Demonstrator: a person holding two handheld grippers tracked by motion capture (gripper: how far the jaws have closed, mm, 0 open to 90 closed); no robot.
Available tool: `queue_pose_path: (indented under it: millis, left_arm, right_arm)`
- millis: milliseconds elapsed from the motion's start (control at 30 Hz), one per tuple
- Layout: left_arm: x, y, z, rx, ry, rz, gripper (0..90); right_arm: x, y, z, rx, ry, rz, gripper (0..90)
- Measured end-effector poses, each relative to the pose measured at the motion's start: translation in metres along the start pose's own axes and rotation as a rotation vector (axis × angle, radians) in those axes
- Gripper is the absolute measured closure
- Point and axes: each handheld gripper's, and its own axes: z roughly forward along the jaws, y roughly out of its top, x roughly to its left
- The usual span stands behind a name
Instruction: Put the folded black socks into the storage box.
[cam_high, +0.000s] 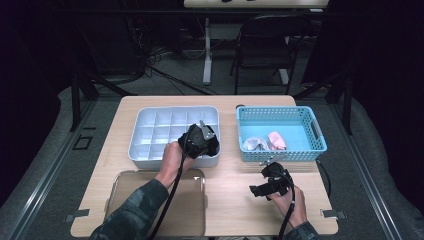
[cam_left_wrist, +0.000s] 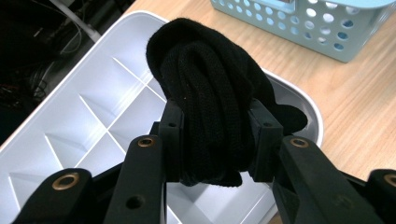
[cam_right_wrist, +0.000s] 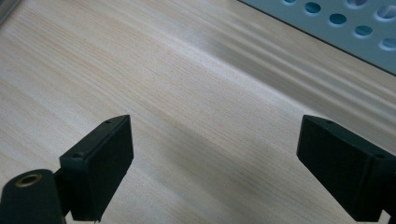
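A rolled black sock (cam_left_wrist: 210, 98) is clamped between the jaws of my left gripper (cam_left_wrist: 215, 135), which is shut on it. It hangs over the near right corner of the white divided organiser tray (cam_high: 145, 155), just above its compartments (cam_left_wrist: 93, 126). In the high view the left gripper (cam_high: 199, 141) sits at that corner of the tray. My right gripper (cam_high: 260, 189) rests low over the wooden table (cam_right_wrist: 187, 84) in front of the blue basket (cam_high: 320, 145), jaws wide open and holding nothing (cam_right_wrist: 212, 172).
The blue perforated basket (cam_left_wrist: 327, 32) holds a white sock bundle (cam_high: 255, 144) and a pink one (cam_high: 277, 140). A clear plastic lid (cam_high: 125, 195) lies at the table's near left. A folding chair (cam_high: 265, 45) and a table leg stand beyond the far edge.
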Motion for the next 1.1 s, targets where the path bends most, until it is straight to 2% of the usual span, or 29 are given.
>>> queue_pose_path:
  millis: [167,267,400,433,667,700,833,1100]
  left_arm:
    - [0.000,0.000,0.007,0.019,-0.043,-0.020,65.3]
    - [0.003,-0.002,0.011,0.032,-0.073,-0.048,65.3]
    - [0.005,-0.004,0.015,0.049,-0.098,-0.072,65.2]
    - [0.005,0.000,0.023,0.103,-0.135,-0.078,65.2]
    - [0.005,0.000,0.023,0.103,-0.135,-0.078,65.2]
    - [0.005,0.001,0.027,0.117,-0.154,-0.086,65.2]
    - [0.005,0.002,0.032,0.136,-0.184,-0.103,65.2]
    - [0.011,0.003,0.041,0.159,-0.262,-0.165,65.4]
  right_arm:
    - [0.000,-0.001,0.001,-0.005,-0.008,0.009,9.8]
    - [-0.001,0.000,0.000,0.016,-0.004,-0.008,9.9]
    - [-0.001,0.000,0.002,0.011,0.004,-0.002,9.8]
    - [-0.001,0.000,0.002,0.013,0.001,-0.005,9.8]
    - [0.000,0.000,0.003,0.018,0.002,-0.003,9.8]
    - [0.000,0.000,0.003,0.018,0.002,-0.003,9.8]
    - [0.000,0.000,0.003,0.022,0.004,-0.002,9.8]
    - [0.000,0.000,0.004,0.032,0.005,-0.006,9.9]
